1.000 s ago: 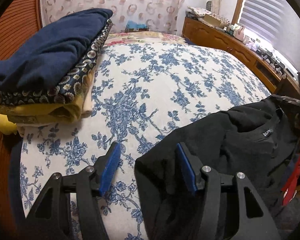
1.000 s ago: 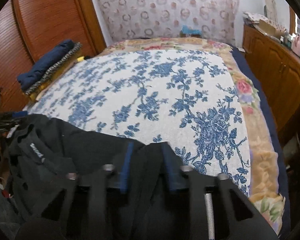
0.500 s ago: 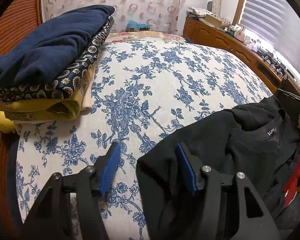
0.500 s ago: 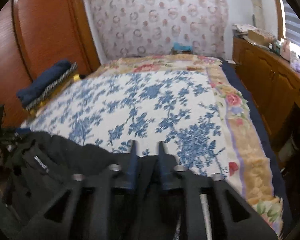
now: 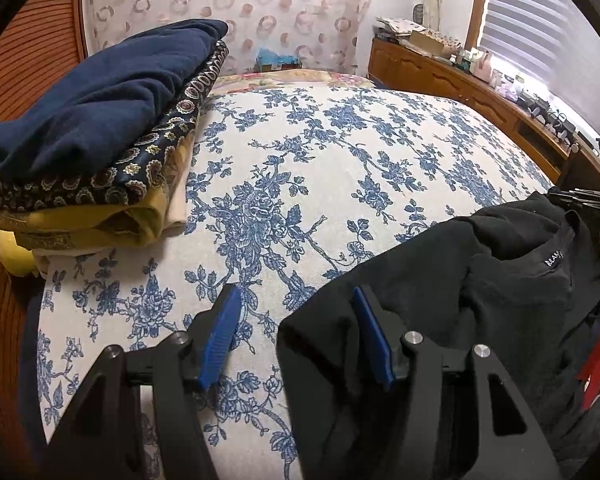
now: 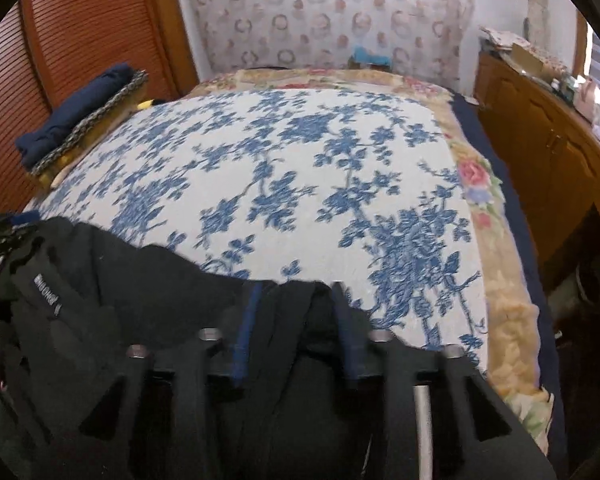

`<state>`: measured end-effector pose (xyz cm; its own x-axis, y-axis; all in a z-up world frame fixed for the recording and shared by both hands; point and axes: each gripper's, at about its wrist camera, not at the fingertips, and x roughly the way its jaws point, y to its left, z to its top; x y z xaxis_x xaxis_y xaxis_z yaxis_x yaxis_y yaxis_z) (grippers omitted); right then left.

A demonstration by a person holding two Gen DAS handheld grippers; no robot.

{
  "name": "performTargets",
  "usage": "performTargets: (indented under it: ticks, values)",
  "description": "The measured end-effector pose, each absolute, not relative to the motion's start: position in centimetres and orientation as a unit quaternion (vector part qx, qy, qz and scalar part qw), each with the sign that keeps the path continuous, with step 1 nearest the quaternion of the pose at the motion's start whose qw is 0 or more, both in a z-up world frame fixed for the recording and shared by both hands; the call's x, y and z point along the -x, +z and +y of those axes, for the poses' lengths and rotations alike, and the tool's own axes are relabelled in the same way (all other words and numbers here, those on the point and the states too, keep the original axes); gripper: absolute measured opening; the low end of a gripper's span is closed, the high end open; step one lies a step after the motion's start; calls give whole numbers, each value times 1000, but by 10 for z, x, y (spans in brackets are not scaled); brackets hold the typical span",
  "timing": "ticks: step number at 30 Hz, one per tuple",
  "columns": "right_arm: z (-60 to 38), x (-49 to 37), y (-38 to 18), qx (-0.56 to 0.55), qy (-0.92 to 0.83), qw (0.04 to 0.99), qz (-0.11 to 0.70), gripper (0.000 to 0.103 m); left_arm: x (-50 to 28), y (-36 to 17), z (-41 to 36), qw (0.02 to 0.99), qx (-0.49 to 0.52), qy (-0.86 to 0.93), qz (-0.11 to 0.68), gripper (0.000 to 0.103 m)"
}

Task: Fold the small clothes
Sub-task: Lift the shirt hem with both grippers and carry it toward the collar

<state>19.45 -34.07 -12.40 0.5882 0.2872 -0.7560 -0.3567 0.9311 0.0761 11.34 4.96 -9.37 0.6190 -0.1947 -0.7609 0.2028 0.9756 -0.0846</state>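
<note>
Black knit garment (image 5: pixel 440 280) bunched at near right edge of bed, neckline upward, small white-lettered label (image 5: pixel 553 258) inside collar. Left gripper (image 5: pixel 296 294) roughly half open over it, blue ribbed pads (image 5: pixel 220 336) apart and clamping nothing. Left pad above bare bedspread, right pad above garment's near corner, with that corner's edge lying in the gap between them. White bedspread with blue flower print (image 5: pixel 340 152) across whole mattress. Stack of folded clothes (image 5: pixel 100 120) at far left edge: navy on top, dark paisley beneath, mustard and cream lowest. Reddish louvred wooden door (image 5: pixel 20 60) behind stack. Pale hanging with ring pattern (image 5: pixel 280 12) at head of bed. Long wooden sideboard (image 5: pixel 440 76) along right wall, cluttered on top, under slatted window blind (image 5: pixel 540 20). Something red (image 5: pixel 596 356) below garment at right edge, too hidden to name.

From right wrist, somewhat blurred: same garment (image 6: pixel 140 288) spread over near left part of bed, label (image 6: pixel 46 294) at left. Right gripper (image 6: pixel 296 288) narrow, jaws just drawn closer, a fold of black cloth filling the gap and gripped between both pads. Bedspread (image 6: pixel 300 160) beyond, bordered on right by beige blanket with pink roses (image 6: pixel 500 280). Stack (image 6: pixel 80 128) far left beside door (image 6: pixel 80 20); sideboard (image 6: pixel 540 140) at right.
</note>
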Motion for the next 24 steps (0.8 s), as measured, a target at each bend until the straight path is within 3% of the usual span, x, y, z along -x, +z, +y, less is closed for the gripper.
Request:
performTargets:
  ticks: [3,7,13,18,20,22,24]
  values:
    - [-339,-185,-115,60,182,899,394,12,-113,-94,49,900,-5,-112,421,58]
    - [-366,-176,-98,5,141,928,345,11,-113,-94,49,901,-7,-113,419,58]
    - [-364,-180,-110,18,139,920,366,11,-116,-90,51,893,12,-125,433,58]
    - [-366,-184,-115,10,142,917,373,14,-114,-89,45,889,15,-149,433,42]
    - [-367,-183,-116,10,142,916,375,19,-113,-89,43,888,14,-155,432,36]
    - [-367,-185,-118,10,141,914,381,37,-112,-89,41,887,14,-164,432,18]
    - [-367,-190,-123,9,142,908,395,41,-109,-88,36,887,6,-168,430,8]
